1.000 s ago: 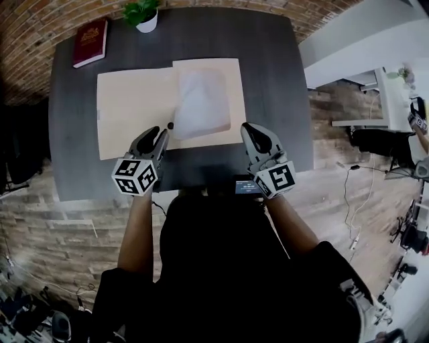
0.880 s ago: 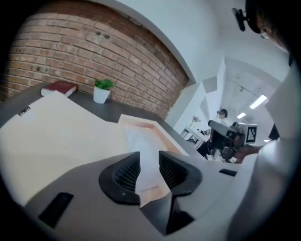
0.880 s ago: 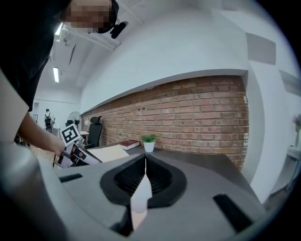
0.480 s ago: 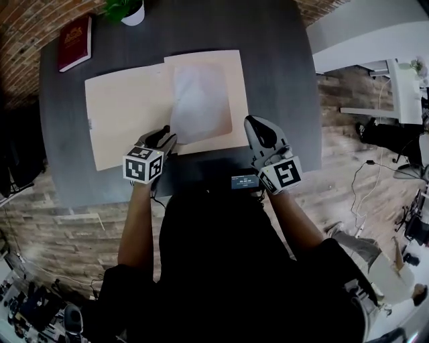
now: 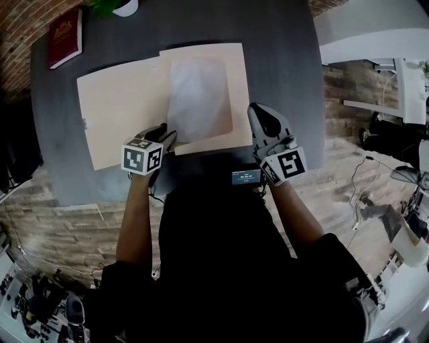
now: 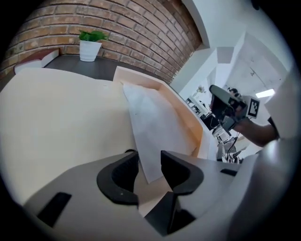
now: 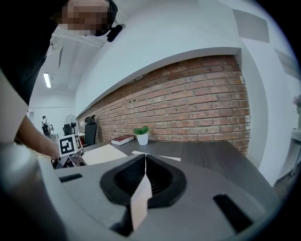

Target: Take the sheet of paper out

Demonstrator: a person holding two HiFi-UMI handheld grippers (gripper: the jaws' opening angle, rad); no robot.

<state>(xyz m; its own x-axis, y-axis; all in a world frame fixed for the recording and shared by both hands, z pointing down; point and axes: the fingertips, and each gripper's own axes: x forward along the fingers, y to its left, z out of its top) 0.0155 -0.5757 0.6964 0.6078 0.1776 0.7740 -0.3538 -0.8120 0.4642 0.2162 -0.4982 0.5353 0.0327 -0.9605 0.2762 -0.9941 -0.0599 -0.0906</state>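
An open tan folder [image 5: 120, 114] lies flat on the dark table [image 5: 281, 60], and a white sheet of paper [image 5: 200, 100] rests on its right half. My left gripper [image 5: 166, 135] points down at the sheet's near left corner. In the left gripper view that corner of the sheet [image 6: 155, 127] lies between the jaws of the left gripper [image 6: 149, 160], which stand open and do not press on it. My right gripper [image 5: 260, 115] is at the folder's near right corner. It is shut on a thin tan edge of the folder [image 7: 140, 197].
A red book [image 5: 64, 37] and a potted plant [image 5: 114, 5] sit at the table's far left. A small device with a lit screen [image 5: 246, 177] lies at the near edge between my arms. A brick wall stands behind the table.
My left gripper has dropped and tipped down onto the sheet's near corner, with its jaws spread. The right gripper has shifted slightly toward the folder's right corner.
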